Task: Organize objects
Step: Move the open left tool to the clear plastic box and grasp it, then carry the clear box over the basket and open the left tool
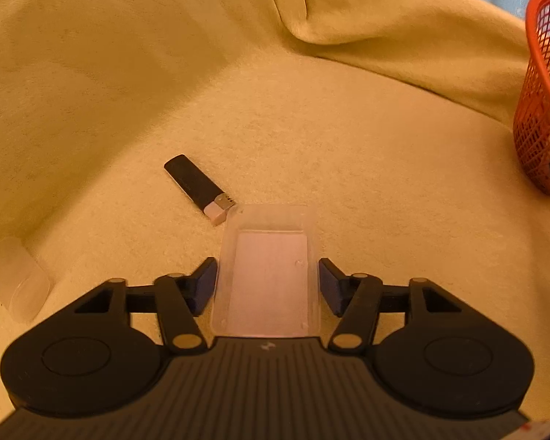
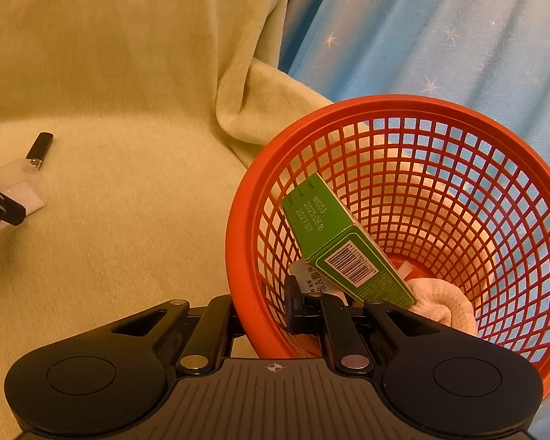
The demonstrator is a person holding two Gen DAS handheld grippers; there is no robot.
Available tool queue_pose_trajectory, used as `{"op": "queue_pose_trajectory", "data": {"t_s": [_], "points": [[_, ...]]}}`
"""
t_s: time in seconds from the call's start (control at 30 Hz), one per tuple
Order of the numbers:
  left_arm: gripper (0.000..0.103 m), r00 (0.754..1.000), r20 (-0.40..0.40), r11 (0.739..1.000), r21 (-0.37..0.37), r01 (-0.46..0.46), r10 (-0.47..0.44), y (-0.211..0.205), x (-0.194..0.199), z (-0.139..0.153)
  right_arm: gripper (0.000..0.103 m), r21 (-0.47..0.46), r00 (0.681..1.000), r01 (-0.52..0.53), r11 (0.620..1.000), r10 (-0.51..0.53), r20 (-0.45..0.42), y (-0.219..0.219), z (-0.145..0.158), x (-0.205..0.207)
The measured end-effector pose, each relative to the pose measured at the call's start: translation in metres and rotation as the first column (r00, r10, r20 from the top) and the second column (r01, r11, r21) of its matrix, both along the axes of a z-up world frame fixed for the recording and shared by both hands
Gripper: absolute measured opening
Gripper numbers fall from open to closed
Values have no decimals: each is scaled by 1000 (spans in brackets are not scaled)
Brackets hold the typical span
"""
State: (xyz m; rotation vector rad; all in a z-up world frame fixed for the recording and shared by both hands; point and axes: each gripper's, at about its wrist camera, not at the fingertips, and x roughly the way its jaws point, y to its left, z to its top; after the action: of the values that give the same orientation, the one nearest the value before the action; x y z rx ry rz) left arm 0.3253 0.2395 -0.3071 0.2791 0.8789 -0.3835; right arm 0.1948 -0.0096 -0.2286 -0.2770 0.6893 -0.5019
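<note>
Left wrist view shows your left gripper (image 1: 267, 282) straddling the clear plastic tray (image 1: 266, 275), pads beside its walls; whether they pinch it you cannot tell. A USB stick (image 1: 198, 189) lies just ahead on the blanket (image 1: 348, 146). Your right gripper (image 2: 264, 315) clamps the orange basket (image 2: 403, 110) rim, probably steadying it to receive things.

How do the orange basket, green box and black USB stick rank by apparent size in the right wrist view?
1. orange basket
2. green box
3. black USB stick
The stick lies farther from the camera, which shrinks it.
</note>
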Motion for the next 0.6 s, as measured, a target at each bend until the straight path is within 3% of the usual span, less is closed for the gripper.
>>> {"op": "queue_pose_trajectory", "data": {"t_s": [0.13,0.23,0.4,0.6], "points": [[51,1000,-3,1000,17,3,-3,0,-2,6,6,1,1000,0,1000,0,0,1,0,-1],[51,1000,1,1000,-12,1,-1,4,-6,18,6,-1,1000,0,1000,0,-1,1,0,-1],[51,1000,22,997,-76,1,1,8,-12,51,6,-2,1000,-1,1000,1,-3,1,0,-1],[51,996,72,993,-101,54,-47,-3,-17,94,6,-9,1000,-5,1000,5,-10,2,0,-1]]}}
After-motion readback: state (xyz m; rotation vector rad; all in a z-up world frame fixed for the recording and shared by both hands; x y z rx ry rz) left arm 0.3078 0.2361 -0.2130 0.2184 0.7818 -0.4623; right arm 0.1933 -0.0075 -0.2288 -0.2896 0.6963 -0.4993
